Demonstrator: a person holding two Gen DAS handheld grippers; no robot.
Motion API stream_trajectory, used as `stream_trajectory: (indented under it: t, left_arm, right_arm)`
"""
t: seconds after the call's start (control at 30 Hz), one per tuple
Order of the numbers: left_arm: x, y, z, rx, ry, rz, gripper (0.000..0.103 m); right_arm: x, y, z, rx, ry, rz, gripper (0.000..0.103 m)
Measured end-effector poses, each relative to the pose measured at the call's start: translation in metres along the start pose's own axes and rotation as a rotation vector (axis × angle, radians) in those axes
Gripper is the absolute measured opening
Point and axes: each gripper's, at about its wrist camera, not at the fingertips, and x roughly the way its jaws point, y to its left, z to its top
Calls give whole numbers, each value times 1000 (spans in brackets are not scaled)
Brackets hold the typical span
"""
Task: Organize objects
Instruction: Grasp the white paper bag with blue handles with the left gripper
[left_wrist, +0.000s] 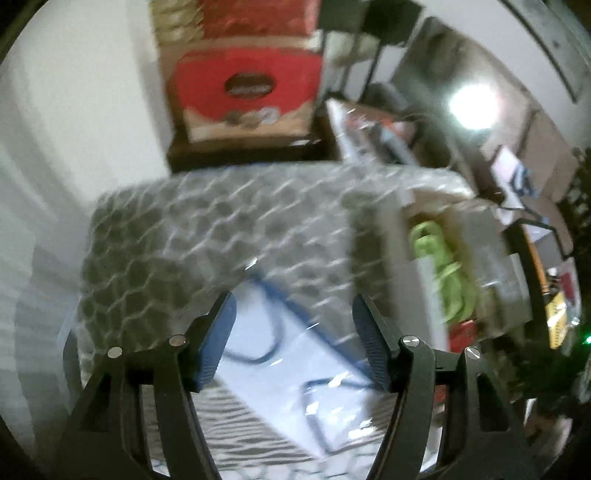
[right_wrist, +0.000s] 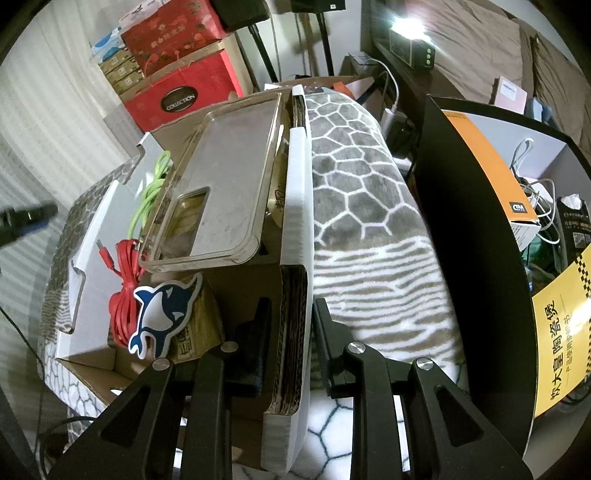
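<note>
The wall of the cardboard box (right_wrist: 295, 229) is clamped by the right gripper (right_wrist: 291, 332). The left gripper (left_wrist: 293, 339) is held released over the patterned blanket (left_wrist: 207, 229), the green cable (left_wrist: 443, 266) lying at 3 o'clock

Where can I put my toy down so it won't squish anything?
On the patterned blanket, the bare stretch between the white box wall and the black box. Inside the white box it's crowded: clear phone case, green cable, red cable, dolphin sticker.
</note>
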Motion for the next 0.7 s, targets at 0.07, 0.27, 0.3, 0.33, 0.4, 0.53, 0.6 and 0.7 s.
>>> stream_trajectory:
  t: [0.07, 0.27, 0.3, 0.33, 0.4, 0.53, 0.6, 0.7]
  left_arm:
    - [9, 18, -10, -44, 32, -14, 62]
    - [24, 56, -50, -189, 85, -86, 62]
    - [24, 59, -54, -203, 86, -90, 62]
    - [25, 61, -57, -213, 88, -98, 62]
    - [32, 64, -66, -246, 120, -143, 62]
    - [34, 59, -73, -238, 104, -141, 73]
    - [34, 56, -74, -240, 91, -131, 73]
    - [33, 54, -73, -240, 69, -117, 64]
  right_arm:
    - [0, 1, 0, -1, 0, -2, 24]
    - [0, 1, -1, -5, 0, -5, 24]
    - [0, 1, -1, -6, 0, -5, 24]
    - [0, 2, -1, -7, 0, -5, 24]
    - [0, 2, -1, -6, 0, -4, 24]
    - [0, 1, -2, -5, -1, -5, 25]
    - [0, 1, -2, -6, -1, -5, 25]
    - [0, 1, -2, -4, -1, -2, 25]
